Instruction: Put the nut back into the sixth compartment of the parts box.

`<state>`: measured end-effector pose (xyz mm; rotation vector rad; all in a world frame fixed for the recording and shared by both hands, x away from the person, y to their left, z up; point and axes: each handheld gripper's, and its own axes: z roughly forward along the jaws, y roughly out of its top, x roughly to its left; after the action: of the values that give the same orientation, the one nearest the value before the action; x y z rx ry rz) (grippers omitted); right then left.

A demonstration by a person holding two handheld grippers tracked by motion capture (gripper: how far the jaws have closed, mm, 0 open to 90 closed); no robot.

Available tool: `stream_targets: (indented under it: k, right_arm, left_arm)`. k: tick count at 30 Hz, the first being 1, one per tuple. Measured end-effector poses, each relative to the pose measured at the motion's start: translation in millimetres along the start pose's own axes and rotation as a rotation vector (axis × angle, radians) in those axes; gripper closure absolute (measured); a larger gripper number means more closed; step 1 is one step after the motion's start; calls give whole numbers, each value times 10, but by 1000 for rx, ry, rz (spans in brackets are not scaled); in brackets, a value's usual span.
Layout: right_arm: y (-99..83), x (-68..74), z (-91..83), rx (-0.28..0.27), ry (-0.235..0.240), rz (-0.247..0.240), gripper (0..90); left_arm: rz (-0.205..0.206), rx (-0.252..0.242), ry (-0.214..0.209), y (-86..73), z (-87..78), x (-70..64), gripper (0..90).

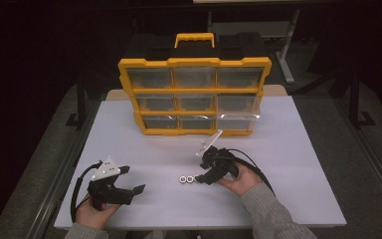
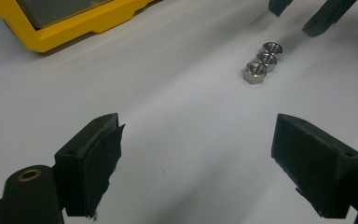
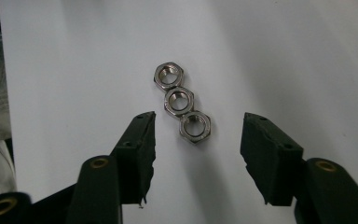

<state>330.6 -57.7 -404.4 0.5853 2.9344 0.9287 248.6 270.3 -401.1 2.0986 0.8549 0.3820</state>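
Note:
Three steel hex nuts [image 1: 186, 179] lie touching in a short row on the white table [image 1: 288, 149]. In the right gripper view the nuts [image 3: 179, 100] run away from my right gripper [image 3: 198, 122]. It is open, and the nearest nut sits between its fingertips, untouched. A hand holds that gripper [image 1: 202, 178] just right of the row. My left gripper [image 1: 133, 179] is open and empty at the front left, held low over the table. From the left gripper [image 2: 198, 130], the nuts [image 2: 261, 63] lie ahead to the right, well apart from it.
A yellow organizer case [image 1: 194, 62] with clear drawers and a handle stands upright at the back centre, and its corner [image 2: 74, 28] shows in the left gripper view. Bare table lies between it and the grippers. Dark floor and table legs surround the table.

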Motion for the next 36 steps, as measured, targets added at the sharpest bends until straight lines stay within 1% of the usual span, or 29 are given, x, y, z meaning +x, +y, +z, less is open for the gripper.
stream_targets:
  k: [1,7,10,16,19,24,32,36]
  right_arm:
    - [5,-4,29,3,-3,-12,462]
    - [29,-8,158,40,2,-30,537]
    - [34,-9,208,56,6,-29,567]
    - [45,5,272,74,-6,-46,653]
    - [47,15,292,89,-13,-54,674]
    - [43,13,290,85,-17,-49,682]
    - [39,11,288,93,-18,-62,690]
    - [39,-1,270,109,-19,-60,691]
  left_arm:
    - [-2,0,-1,0,-1,1,157]
    - [1,-1,1,2,-3,2,157]
    - [-4,-1,0,1,-2,-1,157]
    - [-11,-3,0,0,-5,-5,157]
    - [-10,-2,-1,0,-6,-4,157]
    - [-13,-5,-3,1,-8,-5,157]
    - [-16,-6,-4,0,-13,0,157]
    - [-13,-8,-5,-1,-14,4,157]
